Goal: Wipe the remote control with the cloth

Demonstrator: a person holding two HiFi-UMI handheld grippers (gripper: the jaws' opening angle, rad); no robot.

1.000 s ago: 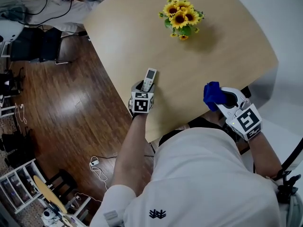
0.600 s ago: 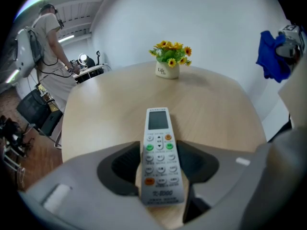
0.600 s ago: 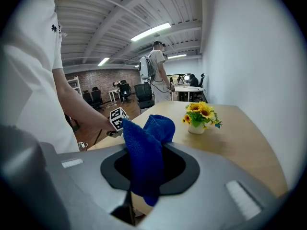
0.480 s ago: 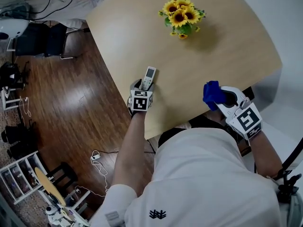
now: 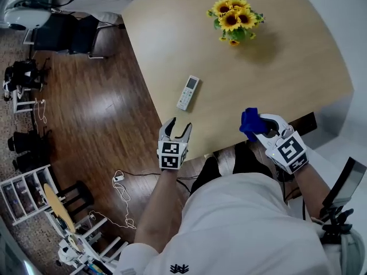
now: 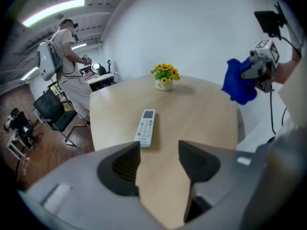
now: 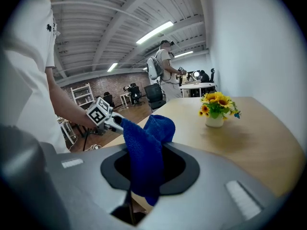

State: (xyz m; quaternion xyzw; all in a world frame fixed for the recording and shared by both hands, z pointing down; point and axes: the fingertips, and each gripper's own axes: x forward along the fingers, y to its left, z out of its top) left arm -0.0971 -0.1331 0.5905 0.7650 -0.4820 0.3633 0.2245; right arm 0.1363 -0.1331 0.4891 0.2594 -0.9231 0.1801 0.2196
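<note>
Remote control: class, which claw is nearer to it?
Left. The left claw, just opening and empty, is short of the remote control; the right claw, gripping the cloth, is farther off.

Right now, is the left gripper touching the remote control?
Apart. In the head view, bare table lies between the left gripper and the remote control. The jaws have just been opening, with nothing between them.

No words or numbers can be read anywhere. The left gripper and right gripper each carry a cube with black-and-white square code patterns, without letters. Print on the remote control is too small to read. The shirt bears a small dark emblem.
</note>
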